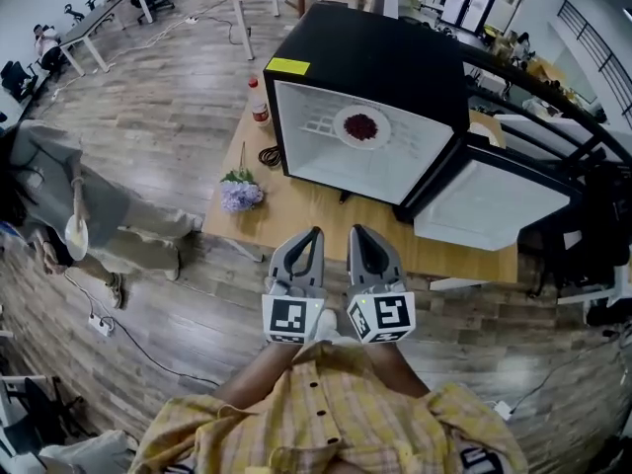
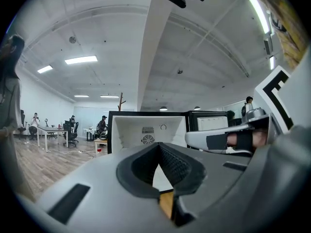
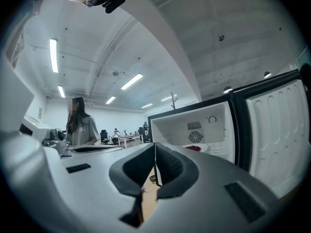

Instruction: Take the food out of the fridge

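Although the fridge (image 1: 395, 57) stands open, the food (image 1: 361, 126) sits inside it, well ahead of the left gripper (image 1: 315, 233) and right gripper (image 1: 355, 231), both with fingers clenched on nothing, so reaching and grasping remain.

Bright, even light from ceiling strip lights (image 2: 81, 59); shadows faint and soft. The white fridge (image 1: 415, 156) interior looks slightly washed out. Strong fisheye bending at edges; gripper views have dark rounded corners.
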Tool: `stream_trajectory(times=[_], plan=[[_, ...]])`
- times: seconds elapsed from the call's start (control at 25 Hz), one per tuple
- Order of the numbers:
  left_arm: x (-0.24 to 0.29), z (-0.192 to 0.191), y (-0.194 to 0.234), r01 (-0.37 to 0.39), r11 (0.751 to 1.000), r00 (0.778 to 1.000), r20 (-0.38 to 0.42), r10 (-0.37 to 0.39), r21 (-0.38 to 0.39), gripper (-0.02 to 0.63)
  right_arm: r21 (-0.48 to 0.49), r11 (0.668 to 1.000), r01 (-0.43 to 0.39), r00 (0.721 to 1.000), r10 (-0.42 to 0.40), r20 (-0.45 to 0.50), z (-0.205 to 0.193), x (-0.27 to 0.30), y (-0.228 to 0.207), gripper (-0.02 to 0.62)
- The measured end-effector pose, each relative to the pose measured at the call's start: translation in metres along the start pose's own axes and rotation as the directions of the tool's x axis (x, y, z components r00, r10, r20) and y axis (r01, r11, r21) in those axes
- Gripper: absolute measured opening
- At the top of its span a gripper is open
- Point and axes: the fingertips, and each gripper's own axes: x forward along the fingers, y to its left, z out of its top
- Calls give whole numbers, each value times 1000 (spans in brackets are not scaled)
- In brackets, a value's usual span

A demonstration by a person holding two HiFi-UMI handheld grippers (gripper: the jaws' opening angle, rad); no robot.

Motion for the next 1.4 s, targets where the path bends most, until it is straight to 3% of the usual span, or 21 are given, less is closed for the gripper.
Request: stream_trajectory(times=[0.6,1.04,1.24,1.4], plan=[[51,-5,-2,-19,999,999,-26,20,32,6,85,996,-32,999,33,-8,-5,40,-42,8],[66,2,12,3,997,999,-38,-1,78,6,161,987,16,1000,-15,-7,-8,70,-62,9],[78,1,30,21,996,999,-33,-18,87,6,293,955,50,999,-48,-13,-18,94,-78,9],[88,1,39,46,993,999,-27,-43,105,6,424,903,69,998,-65,-24,-30,110,-88,11]])
